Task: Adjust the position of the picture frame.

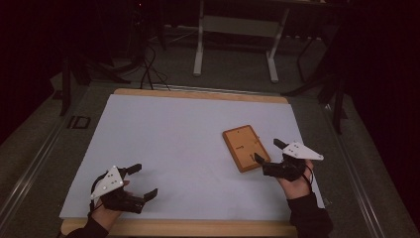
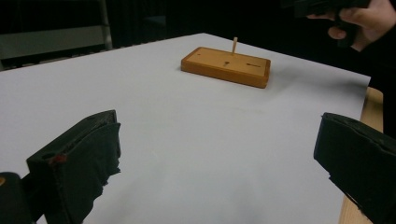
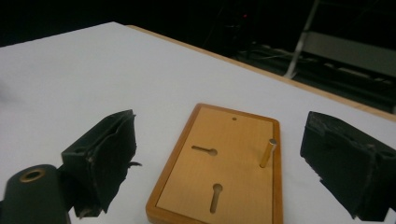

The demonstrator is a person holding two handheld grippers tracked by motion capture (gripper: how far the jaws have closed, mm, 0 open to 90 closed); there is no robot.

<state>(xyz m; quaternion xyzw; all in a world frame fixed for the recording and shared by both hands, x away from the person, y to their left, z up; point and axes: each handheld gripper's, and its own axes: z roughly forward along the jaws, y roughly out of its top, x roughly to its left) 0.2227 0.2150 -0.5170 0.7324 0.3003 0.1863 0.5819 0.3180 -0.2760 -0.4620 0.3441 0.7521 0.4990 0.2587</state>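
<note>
A wide tabletop [image 1: 163, 144] covered by a white sheet and edged in light wood is seen from above. A flat rectangular orange-brown wooden board [image 1: 245, 148] with two keyhole slots is laid on its right part, and a short upright wooden peg [image 3: 268, 153] is set in it. The right tool [image 1: 266, 152] is held spread apart just beside the board's near end, empty. The left tool [image 1: 142, 181] is held wide apart, empty, well away at the near left.
</note>
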